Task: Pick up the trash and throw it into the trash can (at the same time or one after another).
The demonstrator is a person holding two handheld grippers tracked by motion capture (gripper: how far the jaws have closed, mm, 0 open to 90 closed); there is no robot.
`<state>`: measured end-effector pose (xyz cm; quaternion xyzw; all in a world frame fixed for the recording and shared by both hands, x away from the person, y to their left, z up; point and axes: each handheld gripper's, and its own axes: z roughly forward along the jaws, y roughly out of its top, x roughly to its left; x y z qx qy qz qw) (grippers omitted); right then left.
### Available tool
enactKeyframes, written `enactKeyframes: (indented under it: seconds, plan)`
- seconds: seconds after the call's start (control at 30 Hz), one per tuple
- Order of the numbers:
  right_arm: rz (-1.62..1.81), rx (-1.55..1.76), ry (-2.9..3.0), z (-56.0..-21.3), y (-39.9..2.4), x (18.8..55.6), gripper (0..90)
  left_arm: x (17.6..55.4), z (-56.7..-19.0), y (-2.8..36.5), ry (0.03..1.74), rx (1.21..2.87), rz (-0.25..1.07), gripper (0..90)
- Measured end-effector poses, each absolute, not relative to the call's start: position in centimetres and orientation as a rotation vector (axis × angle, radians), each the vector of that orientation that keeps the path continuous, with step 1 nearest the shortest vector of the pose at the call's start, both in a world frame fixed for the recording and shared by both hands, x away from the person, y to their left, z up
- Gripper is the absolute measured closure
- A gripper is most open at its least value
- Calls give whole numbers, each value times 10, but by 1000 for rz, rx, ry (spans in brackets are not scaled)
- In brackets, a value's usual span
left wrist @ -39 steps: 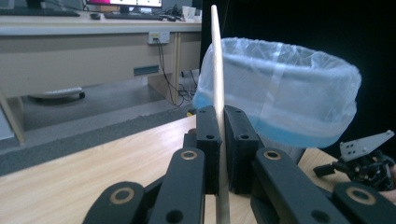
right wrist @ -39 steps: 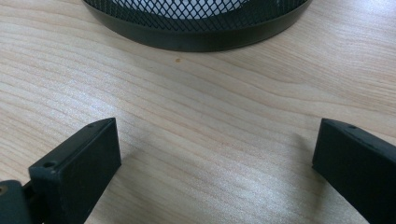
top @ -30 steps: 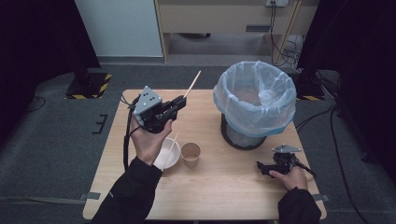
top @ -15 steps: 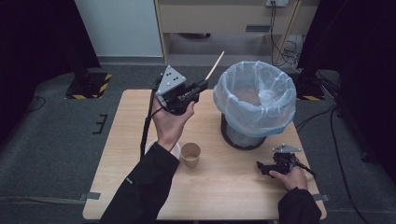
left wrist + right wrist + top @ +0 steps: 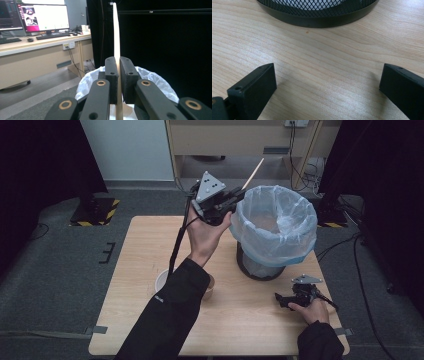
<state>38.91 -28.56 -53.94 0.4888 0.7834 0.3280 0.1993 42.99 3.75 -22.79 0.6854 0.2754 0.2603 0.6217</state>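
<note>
My left gripper (image 5: 239, 195) is raised beside the left rim of the waste bin (image 5: 272, 227), shut on a thin wooden stick (image 5: 252, 173) that points up and to the right over the bin's edge. In the left gripper view the stick (image 5: 116, 37) stands upright, pinched between the two black pads (image 5: 111, 80), with the bin's white liner (image 5: 152, 80) just behind. My right gripper (image 5: 281, 300) rests on the table at the front right, near the bin's base. Its jaws stand wide apart over bare wood (image 5: 324, 75), nothing between them, facing the bin's black mesh base (image 5: 317, 15).
A white bowl (image 5: 161, 281) and a brown paper cup (image 5: 209, 289) sit on the wooden table (image 5: 130, 270), partly hidden by the left sleeve. A desk with monitors (image 5: 42, 17) stands beyond the table. Dark curtains hang on both sides.
My left gripper has carried the stick up and to the right, from above the bowl to the bin's left rim. The right gripper has stayed where it was.
</note>
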Motion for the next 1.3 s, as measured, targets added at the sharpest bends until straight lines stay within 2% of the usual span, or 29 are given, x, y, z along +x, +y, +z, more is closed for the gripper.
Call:
enactKeyframes:
  seconds: [0.37,0.7,1.3]
  plan:
    - [915,1367,2193,-539,-286,389,12,453,-228,-5,606,1596,560,849]
    - [916,1366,2194,-539,-286,389,12,474,-228,-36,585,1603,585,850]
    - [916,1365,2196,-539,-285,389,12,512,-245,-64,625,1650,565,850]
